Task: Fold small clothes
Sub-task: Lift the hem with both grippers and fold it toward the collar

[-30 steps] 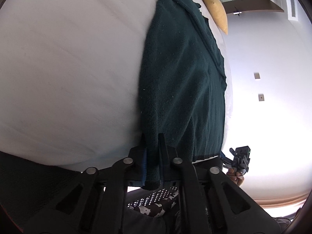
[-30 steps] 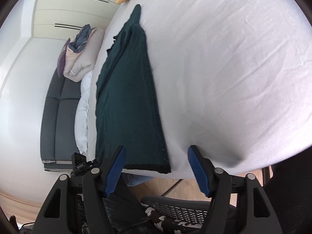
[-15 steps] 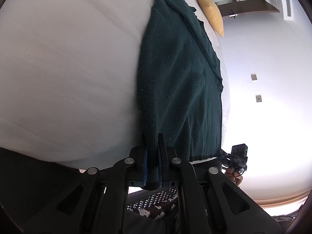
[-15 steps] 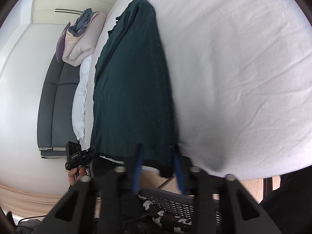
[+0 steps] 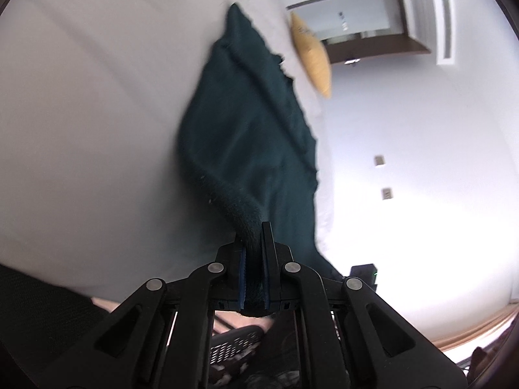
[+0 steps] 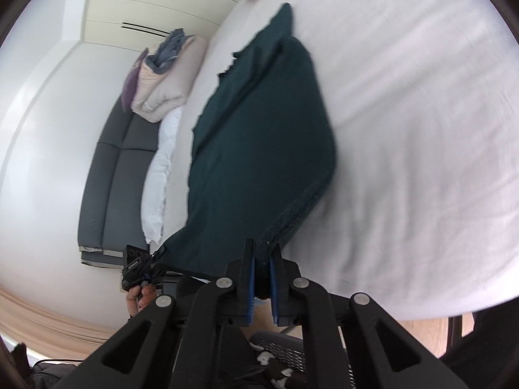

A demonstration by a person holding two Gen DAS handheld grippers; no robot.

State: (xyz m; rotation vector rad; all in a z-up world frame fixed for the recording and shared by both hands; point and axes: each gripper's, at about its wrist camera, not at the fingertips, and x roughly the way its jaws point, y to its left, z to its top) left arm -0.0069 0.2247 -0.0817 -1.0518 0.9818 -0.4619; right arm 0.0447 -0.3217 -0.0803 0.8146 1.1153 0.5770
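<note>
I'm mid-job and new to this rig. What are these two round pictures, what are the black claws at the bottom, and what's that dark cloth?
Each picture comes from a fisheye camera on a hand-held gripper, looking along its two fingers. The left gripper and right gripper are the black claws. A dark green garment lies on a white bed sheet. Both grippers are shut on the garment's near hem, one at each corner, and the right gripper's jaws have just closed on it. The hem is raised off the sheet. A yellow pillow lies at the far end.
</note>
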